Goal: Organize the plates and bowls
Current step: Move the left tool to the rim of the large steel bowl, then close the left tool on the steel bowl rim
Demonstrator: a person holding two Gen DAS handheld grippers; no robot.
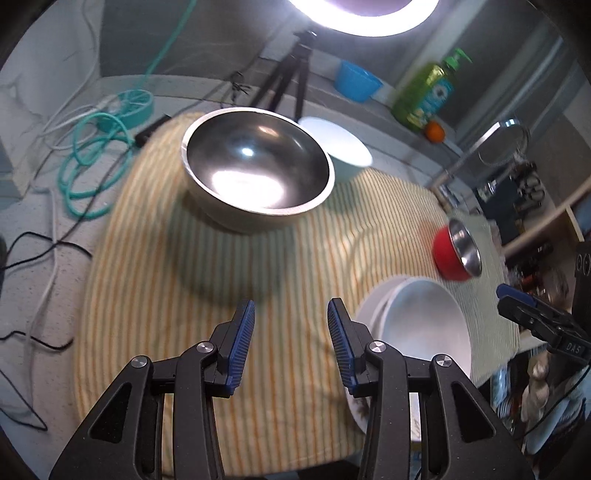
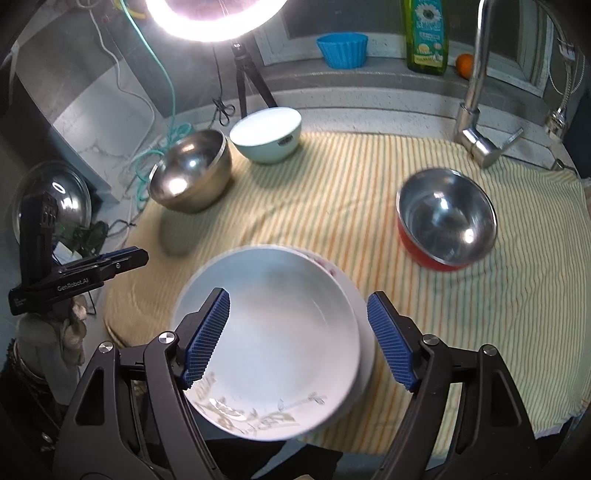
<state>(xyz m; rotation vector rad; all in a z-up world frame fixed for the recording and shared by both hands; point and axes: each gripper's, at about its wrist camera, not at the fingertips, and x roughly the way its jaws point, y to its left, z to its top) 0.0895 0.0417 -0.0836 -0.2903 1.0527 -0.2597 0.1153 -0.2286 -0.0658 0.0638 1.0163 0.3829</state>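
Observation:
A large steel bowl (image 1: pixel 258 170) (image 2: pixel 192 171) sits at the back left of the striped towel (image 1: pixel 166 295), with a pale green-white bowl (image 1: pixel 340 144) (image 2: pixel 267 134) behind it. A red bowl with a steel inside (image 1: pixel 456 254) (image 2: pixel 445 218) sits at the right. White plates (image 1: pixel 417 332) (image 2: pixel 273 321) are stacked at the towel's front edge. My left gripper (image 1: pixel 291 343) is open and empty above the towel, left of the plates. My right gripper (image 2: pixel 297 339) is open and hovers over the plate stack; its jaws straddle it without touching.
A ring light on a tripod (image 2: pixel 247 85), a blue tub (image 2: pixel 341 48), a green soap bottle (image 2: pixel 426 33) and an orange (image 2: pixel 464 64) stand on the back ledge. A tap (image 2: pixel 476 103) rises at back right. Teal hose and cables (image 1: pixel 96 155) lie to the left.

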